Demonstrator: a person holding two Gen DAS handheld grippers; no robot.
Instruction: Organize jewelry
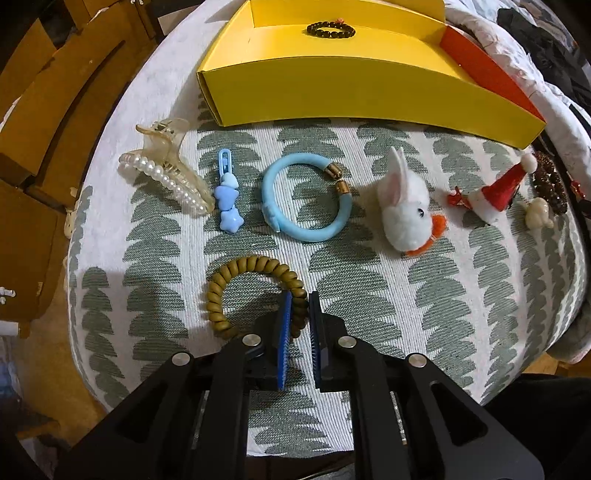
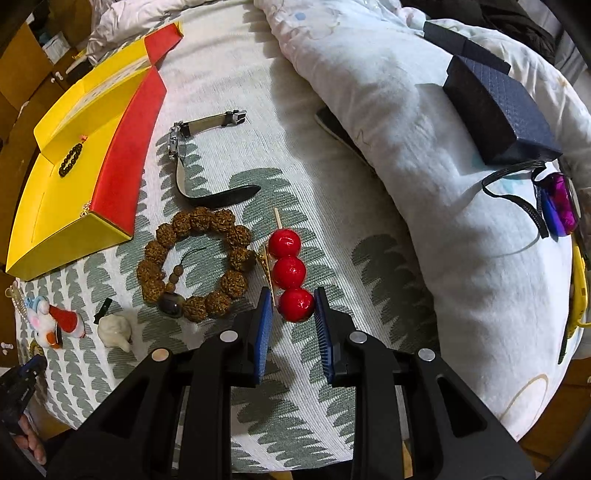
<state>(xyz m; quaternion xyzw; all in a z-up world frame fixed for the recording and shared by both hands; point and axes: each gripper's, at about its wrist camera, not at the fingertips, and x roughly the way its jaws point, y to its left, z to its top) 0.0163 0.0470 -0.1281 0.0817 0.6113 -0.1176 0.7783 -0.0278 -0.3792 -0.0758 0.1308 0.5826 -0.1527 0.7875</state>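
My left gripper (image 1: pixel 299 312) points down at the patterned cloth, its blue pads shut on the right side of an olive spiral hair tie (image 1: pixel 236 273). My right gripper (image 2: pixel 293 314) is shut on the lowest ball of a red three-ball hair clip (image 2: pixel 286 271) that lies on the cloth. A yellow box (image 1: pixel 332 99) with a red side (image 2: pixel 125 155) stands open at the back and holds a black bead bracelet (image 1: pixel 330 29).
A pearl claw clip (image 1: pixel 166 173), blue star clip (image 1: pixel 225 199), blue bangle (image 1: pixel 306 199), white rabbit pompom (image 1: pixel 406 206) and Santa hat clip (image 1: pixel 495 192) lie in a row. A brown seed bracelet (image 2: pixel 195 258), a watch (image 2: pixel 192 162) and a white quilt (image 2: pixel 424 166) with a dark blue box (image 2: pixel 498 110) sit near the right gripper.
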